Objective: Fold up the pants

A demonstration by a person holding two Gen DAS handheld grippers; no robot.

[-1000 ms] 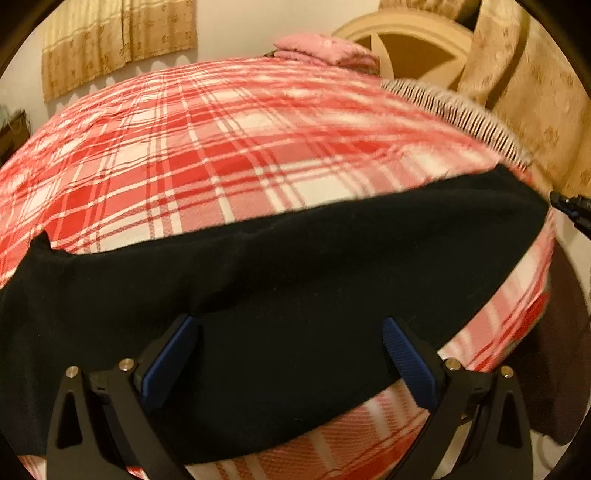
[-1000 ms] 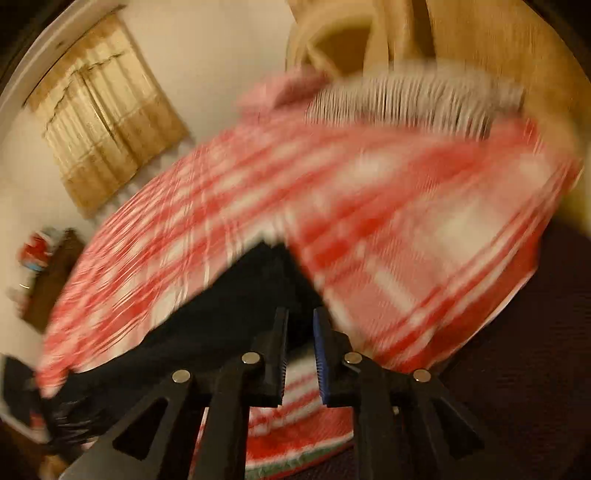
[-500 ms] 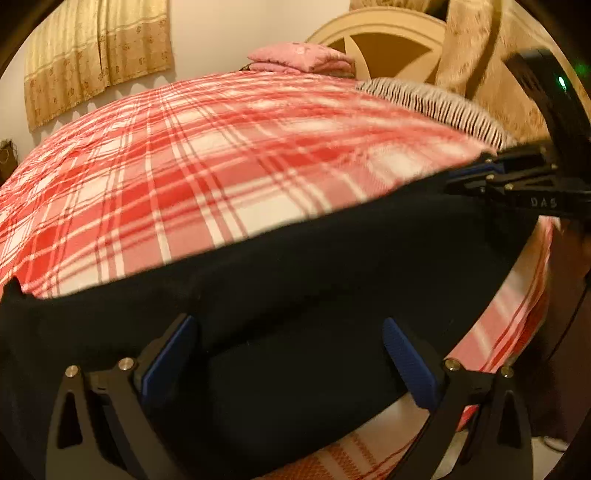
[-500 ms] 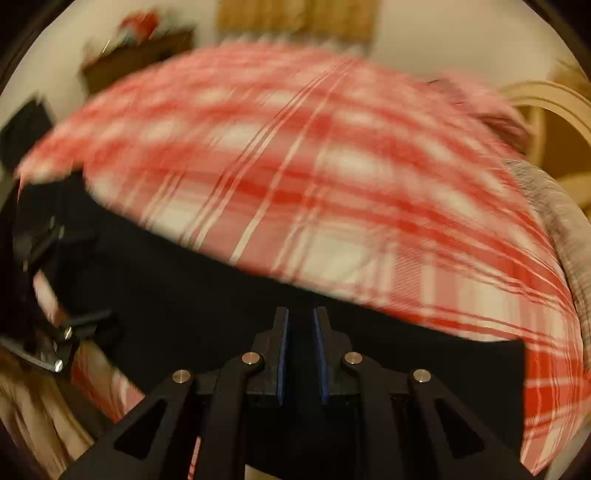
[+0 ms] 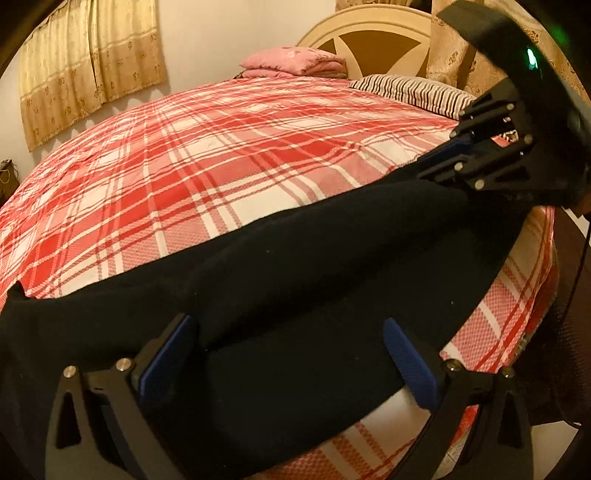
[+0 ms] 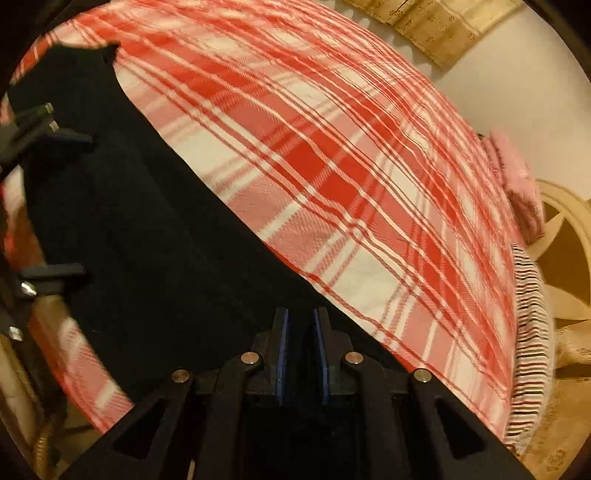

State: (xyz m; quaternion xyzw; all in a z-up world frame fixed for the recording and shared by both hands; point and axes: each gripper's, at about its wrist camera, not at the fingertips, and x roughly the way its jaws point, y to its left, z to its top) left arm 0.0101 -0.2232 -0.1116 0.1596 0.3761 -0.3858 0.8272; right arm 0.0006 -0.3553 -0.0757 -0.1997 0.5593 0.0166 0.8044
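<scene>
Left wrist view: I see the black pants [image 5: 295, 295] stretched along the bed's near edge, under my fingers.
Left gripper [image 5: 288, 354]: spread wide, pants beneath.
Right gripper [image 6: 300, 363]: nearly closed, pinching the pants edge.
Plaid bedspread [image 5: 207, 177]: ahead of both.

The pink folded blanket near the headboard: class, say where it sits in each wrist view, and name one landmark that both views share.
Left wrist view: the pink folded blanket lies top centre, at the far end of the plaid bed, left of the striped pillow.
Right wrist view: the blanket is at the right edge, above the striped pillow.
Shared landmark: the round cream headboard just behind it.
</scene>
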